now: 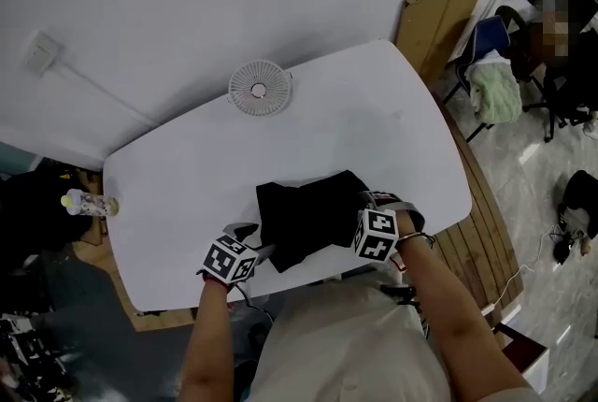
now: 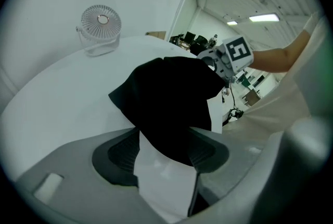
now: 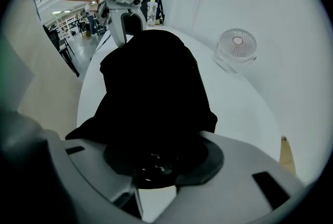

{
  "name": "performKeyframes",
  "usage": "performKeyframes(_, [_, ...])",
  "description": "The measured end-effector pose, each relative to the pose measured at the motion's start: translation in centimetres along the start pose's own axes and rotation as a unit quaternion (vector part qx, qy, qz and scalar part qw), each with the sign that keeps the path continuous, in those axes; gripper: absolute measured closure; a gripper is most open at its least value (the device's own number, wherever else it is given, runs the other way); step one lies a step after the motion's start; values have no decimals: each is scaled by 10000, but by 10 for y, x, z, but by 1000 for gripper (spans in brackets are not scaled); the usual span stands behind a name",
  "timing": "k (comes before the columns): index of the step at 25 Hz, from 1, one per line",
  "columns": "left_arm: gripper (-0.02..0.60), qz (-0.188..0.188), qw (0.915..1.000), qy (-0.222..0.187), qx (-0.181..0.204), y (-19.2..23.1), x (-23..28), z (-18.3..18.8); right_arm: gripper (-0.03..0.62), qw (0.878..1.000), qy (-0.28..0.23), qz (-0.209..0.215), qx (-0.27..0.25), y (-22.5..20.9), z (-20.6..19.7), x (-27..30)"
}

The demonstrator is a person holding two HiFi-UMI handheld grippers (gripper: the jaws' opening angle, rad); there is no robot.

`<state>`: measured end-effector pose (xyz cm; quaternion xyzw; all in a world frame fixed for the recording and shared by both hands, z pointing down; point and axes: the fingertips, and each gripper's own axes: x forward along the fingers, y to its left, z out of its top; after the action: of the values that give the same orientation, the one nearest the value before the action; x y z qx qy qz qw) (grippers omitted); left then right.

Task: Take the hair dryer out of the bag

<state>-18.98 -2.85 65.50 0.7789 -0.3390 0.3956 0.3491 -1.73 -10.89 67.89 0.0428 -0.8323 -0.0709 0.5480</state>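
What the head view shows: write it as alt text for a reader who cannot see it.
A person holds two grippers to a black bag on a white table: left gripper at its near-left corner, right gripper at its right edge. A small fan stands at the table's far edge, a bottle at its left end.

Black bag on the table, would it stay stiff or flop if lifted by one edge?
Likely floppy: the black bag lies creased on the table. Its raised hump suggests something bulky inside, so it may sag around that. The right gripper pinches cloth, which could slip.
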Motion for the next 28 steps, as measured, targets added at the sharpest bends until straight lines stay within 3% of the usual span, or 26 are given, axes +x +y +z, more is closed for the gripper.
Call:
performKeyframes(7, [330, -107, 9990, 440, 32, -5, 20, -13, 430, 9999, -5, -114, -22, 0, 1, -1])
performKeyframes(8, [377, -118, 9988, 470, 11, -5, 19, -14, 431, 9999, -24, -128, -22, 0, 2, -1])
performKeyframes(9, [479, -127, 9988, 473, -56, -4, 18, -13, 431, 9999, -53, -137, -13, 0, 2, -1])
performKeyframes(12, [548, -118, 9981, 474, -382, 0, 13, -10, 433, 9997, -168, -157, 13, 3, 2, -2])
performKeyframes(17, [555, 209, 9948, 413, -908, 10, 2, -1, 436, 9984, -510, -186, 144, 4, 5, -9])
performKeyframes(21, [557, 544, 9918, 374, -1094, 23, -12, 1, 437, 9977, -610, -181, 222, 2, 1, -14])
performKeyframes(28, [557, 773, 9855, 133, -1503, 37, -29, 5, 438, 9968, -713, -53, 344, 3, -4, -19])
